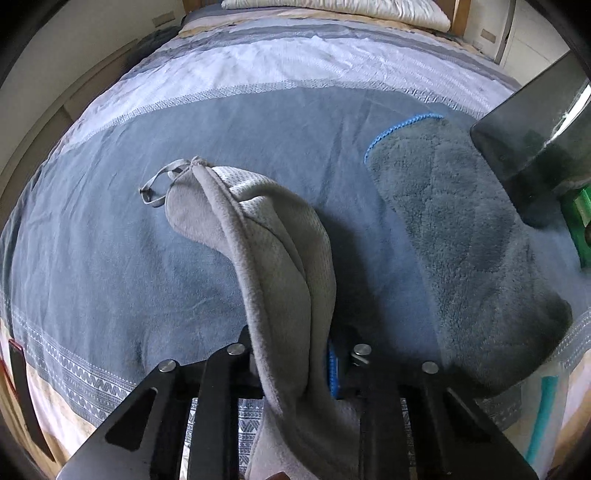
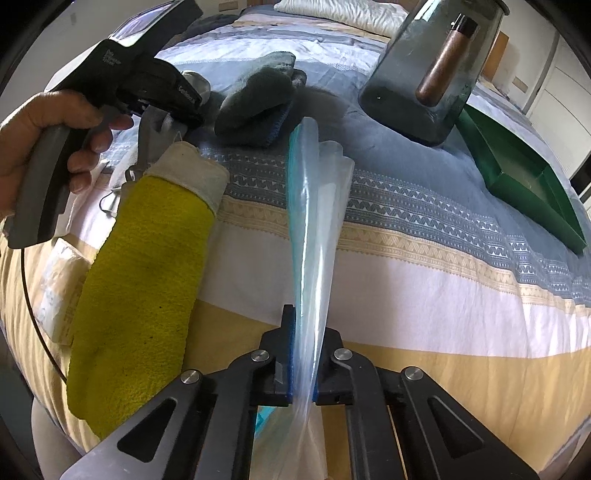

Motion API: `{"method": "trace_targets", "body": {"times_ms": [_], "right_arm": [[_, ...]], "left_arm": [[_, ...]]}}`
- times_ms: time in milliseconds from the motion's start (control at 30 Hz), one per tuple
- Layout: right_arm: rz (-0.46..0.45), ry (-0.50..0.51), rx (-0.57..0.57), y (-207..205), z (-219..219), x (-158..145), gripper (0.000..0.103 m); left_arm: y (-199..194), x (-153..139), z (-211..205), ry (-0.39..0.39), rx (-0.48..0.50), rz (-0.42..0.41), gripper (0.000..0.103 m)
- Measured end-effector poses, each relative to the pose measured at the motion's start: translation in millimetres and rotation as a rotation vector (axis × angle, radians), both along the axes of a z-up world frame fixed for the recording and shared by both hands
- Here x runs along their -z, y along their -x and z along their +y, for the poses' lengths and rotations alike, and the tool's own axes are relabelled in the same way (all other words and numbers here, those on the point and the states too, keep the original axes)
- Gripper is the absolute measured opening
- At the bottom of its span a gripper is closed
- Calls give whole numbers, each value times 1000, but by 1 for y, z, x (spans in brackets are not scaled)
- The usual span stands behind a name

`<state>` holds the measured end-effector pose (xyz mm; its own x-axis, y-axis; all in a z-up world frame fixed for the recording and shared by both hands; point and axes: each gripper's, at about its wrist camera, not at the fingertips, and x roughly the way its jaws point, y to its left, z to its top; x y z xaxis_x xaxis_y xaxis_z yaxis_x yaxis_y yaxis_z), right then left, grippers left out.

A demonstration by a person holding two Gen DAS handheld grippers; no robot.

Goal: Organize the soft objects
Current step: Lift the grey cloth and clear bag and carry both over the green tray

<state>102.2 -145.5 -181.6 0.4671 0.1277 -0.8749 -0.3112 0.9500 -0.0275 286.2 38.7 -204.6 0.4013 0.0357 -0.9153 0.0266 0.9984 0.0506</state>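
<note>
My left gripper (image 1: 295, 363) is shut on a grey cloth (image 1: 273, 243) with a hanging loop; its far end rests on the bed. In the right wrist view this gripper (image 2: 155, 122) shows at the upper left, with the cloth's yellow side (image 2: 144, 280) hanging off the bed's edge. A dark grey fluffy towel with blue trim (image 1: 454, 236) lies on the bed to the right; it also shows in the right wrist view (image 2: 258, 107). My right gripper (image 2: 301, 363) is shut on a clear plastic bag (image 2: 314, 229) held up on edge.
The striped blue, white and tan bedspread (image 1: 184, 129) covers the bed, with a pillow (image 1: 332, 9) at the head. A dark glass jar (image 2: 428, 70) holding a brown bottle lies on the bed. A green tray (image 2: 524, 173) sits right of it.
</note>
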Motion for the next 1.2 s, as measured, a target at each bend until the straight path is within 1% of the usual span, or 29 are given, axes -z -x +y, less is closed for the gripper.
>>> {"method": "trace_targets", "body": {"times_ms": [133,300,333,467,633,700,733,767,833,900,933,1000,1067,1167,1200], "right_arm": [[-11,-3,-6,3,-1,-3,4],[-34,-7,-1,5,-6,-9,4],[-41,-8,2,6,-7,-11,3],[-66,-13,6,8,-12,-22,3],[-101,-28,16,15,-20,-39,3],[-114,-34,17,19,-23,-45,3],[-125,-39,19,21,-25,-51,3],[-133,-44,21,23,-27,-55,3],[-152,-55,25,29,-32,-67,3],[-169,-62,26,35,-36,-75,3],[-181,-69,28,39,-39,-82,3],[-200,-79,33,45,-45,-92,3],[-222,-92,41,53,-52,-104,3],[-254,-109,56,64,-65,-121,3],[-261,-115,63,67,-69,-126,3]], "left_arm": [[4,-4,1,18,-1,-14,17],[11,-12,4,3,-7,-40,17],[20,-18,2,2,-9,-51,17],[29,-31,4,14,-18,-75,17],[46,-62,7,19,-26,-127,17],[54,-69,8,22,-31,-148,17],[61,-80,9,24,-35,-163,17],[61,-83,10,24,-35,-170,17],[71,-99,12,15,-32,-195,17],[87,-120,16,14,-35,-226,17],[87,-124,16,16,-35,-235,17],[100,-149,18,12,-39,-268,17],[105,-164,19,13,-34,-291,17],[125,-195,7,-1,-10,-330,17],[129,-200,3,-1,-3,-335,17]]}}
